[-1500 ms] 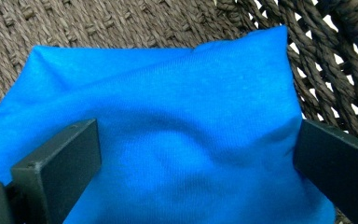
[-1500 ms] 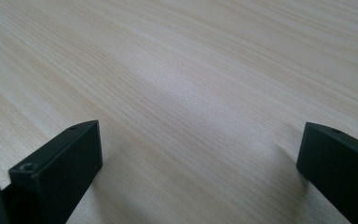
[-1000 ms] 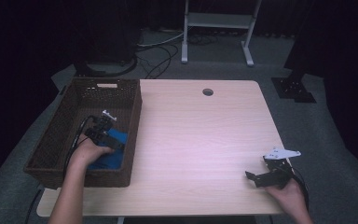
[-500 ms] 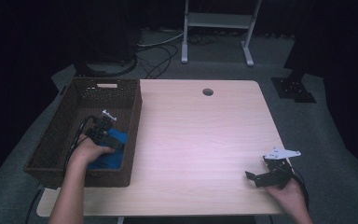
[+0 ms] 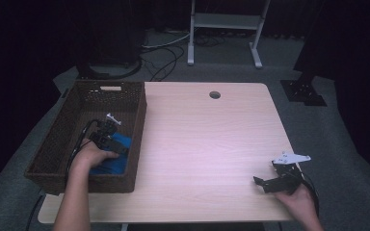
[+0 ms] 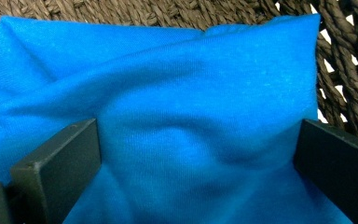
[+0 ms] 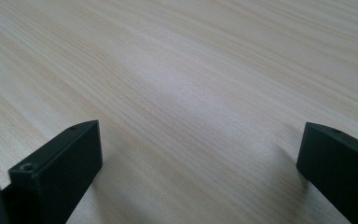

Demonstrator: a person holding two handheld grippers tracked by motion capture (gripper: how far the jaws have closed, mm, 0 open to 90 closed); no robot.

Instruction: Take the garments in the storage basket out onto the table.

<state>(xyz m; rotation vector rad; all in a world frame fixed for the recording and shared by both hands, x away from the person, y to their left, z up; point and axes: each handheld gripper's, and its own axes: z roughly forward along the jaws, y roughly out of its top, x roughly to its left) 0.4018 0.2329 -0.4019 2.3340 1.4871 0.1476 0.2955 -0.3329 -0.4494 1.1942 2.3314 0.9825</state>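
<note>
I have the left gripper (image 5: pixel 107 136) down inside the brown wicker basket (image 5: pixel 67 125), low over the blue cloth (image 5: pixel 113 156). In the left gripper view the two black jaws stand wide apart, one at each lower corner, and the blue cloth (image 6: pixel 186 126) bulges up between them in soft folds. The fabric lies against the inner face of each jaw, but the jaws are not squeezed together on it. Past the cloth, ahead of the gripper and off to its right side, I see the dark woven wall of the basket (image 6: pixel 340 60). The cloth sits in the near right part of the basket, directly under and just ahead of my left hand (image 5: pixel 92 155), with a cable looping back from the gripper over the basket floor.

My right gripper (image 5: pixel 275 180) is well apart from all that, resting low at the near right corner of the surface (image 5: pixel 207 139), held in the right hand (image 5: pixel 296 195), with its grey three-cornered plate on top. In the right gripper view its jaws are spread wide as well, and between them and ahead of them lies bare pale wood grain (image 7: pixel 196 102). The jaws hover just above or at the wood; I cannot tell whether they touch it.
</note>
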